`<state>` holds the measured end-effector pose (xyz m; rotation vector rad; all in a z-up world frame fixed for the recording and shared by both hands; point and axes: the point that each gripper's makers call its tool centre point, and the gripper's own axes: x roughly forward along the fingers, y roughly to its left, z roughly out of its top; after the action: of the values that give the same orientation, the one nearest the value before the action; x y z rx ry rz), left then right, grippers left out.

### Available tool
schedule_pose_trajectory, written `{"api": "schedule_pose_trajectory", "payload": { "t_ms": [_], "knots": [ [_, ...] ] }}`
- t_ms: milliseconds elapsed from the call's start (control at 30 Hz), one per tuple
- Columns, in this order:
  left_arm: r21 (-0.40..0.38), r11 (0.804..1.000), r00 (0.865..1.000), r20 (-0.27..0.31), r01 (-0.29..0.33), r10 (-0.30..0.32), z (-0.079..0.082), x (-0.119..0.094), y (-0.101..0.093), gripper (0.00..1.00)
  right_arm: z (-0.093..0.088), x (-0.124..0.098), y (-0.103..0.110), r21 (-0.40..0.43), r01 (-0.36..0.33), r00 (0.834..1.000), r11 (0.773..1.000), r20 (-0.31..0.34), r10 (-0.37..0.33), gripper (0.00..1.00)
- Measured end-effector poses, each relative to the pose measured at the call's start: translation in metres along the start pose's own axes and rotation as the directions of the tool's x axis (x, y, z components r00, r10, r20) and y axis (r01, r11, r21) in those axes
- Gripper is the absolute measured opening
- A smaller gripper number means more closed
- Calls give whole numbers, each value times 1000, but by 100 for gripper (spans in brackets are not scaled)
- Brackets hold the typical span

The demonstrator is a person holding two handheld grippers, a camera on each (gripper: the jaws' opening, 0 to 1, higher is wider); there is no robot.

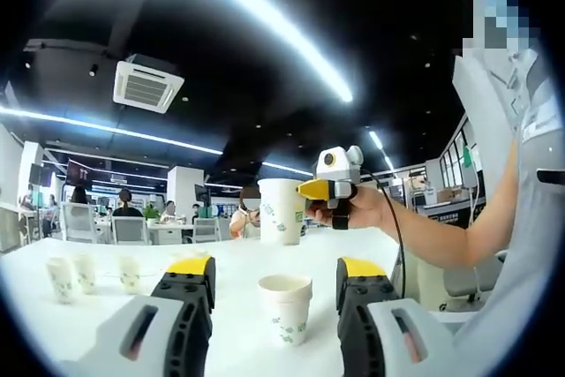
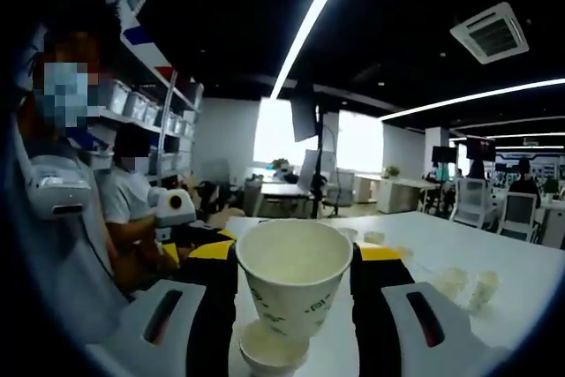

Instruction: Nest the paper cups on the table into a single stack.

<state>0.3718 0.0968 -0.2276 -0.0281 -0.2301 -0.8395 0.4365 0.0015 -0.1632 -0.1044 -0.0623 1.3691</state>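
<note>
The right gripper (image 2: 294, 284) is closed on a paper cup (image 2: 293, 278), mouth up, its axis upright. Directly below it stands a second cup (image 2: 271, 348) on the white table (image 2: 494, 258), so the coming move is, I think, straight down. The left gripper (image 1: 274, 293) is wide apart, holding nothing, with this standing cup (image 1: 286, 305) between its jaws. Three more cups (image 1: 91, 273) stand well apart.

Dim room, glaring ceiling light strips (image 1: 265, 15); fisheye-warped edges
</note>
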Motion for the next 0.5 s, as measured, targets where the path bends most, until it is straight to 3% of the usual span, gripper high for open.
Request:
{"api": "schedule_pose_trajectory", "payload": {
  "t_ms": [233,333,500],
  "knots": [
    [1,1000,1000,9,-13,13,4,-1,6,58,10,1,-6,-19,-3,1000,1000,-3,3,54],
    [2,1000,1000,-19,-13,13,-5,-1,6,58,7,3,-6,-12,-3,1000,1000,2,3,54],
    [2,1000,1000,10,-9,9,4,-5,4,58,-5,9,5,4,-16,1000,1000,-4,16,54]
  ]
}}
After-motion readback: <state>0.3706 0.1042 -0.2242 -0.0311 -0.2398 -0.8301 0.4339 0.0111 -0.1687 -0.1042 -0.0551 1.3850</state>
